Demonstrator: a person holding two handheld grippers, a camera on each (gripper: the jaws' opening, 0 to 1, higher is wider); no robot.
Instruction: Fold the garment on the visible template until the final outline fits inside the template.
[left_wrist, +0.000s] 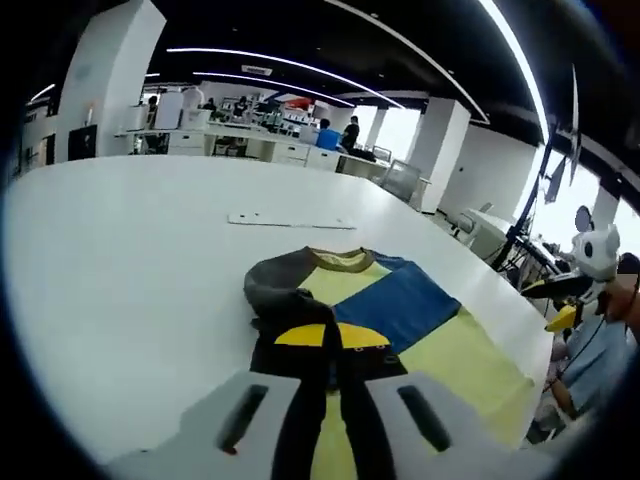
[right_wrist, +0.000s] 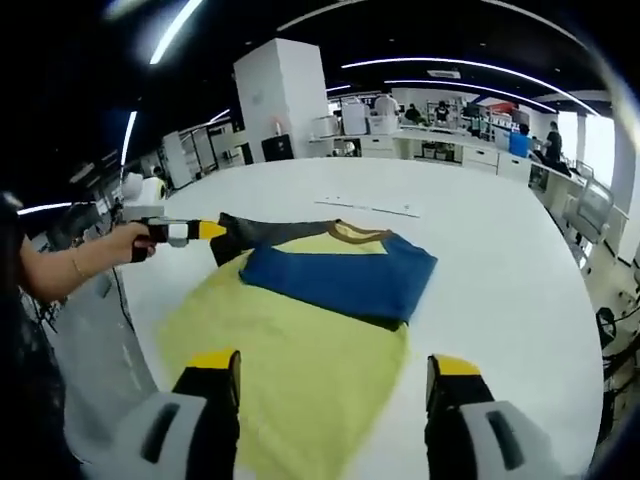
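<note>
**Shirt half folded, one dark sleeve in the left claw**

In the left gripper view, the shirt lies on the white table, close in front of the camera. Its blue sleeve is already folded over the yellow body, just below the collar. The dark sleeve is bunched at the other side of the collar, and dark cloth runs down between the jaws of the left gripper, which are pressed together on it. A thin pale strip lies on the table beyond the collar, apart from the shirt.

In the right gripper view, the right gripper hovers over the lower hem of the shirt with its jaws spread wide and nothing between them. The left gripper comes in, held by a hand, its yellow tip at the dark sleeve beside the collar.

I judge the task about halfway: one sleeve is in, the dark sleeve must still be laid across, and the long body is not yet folded up. I cannot make out the template outline.
</note>
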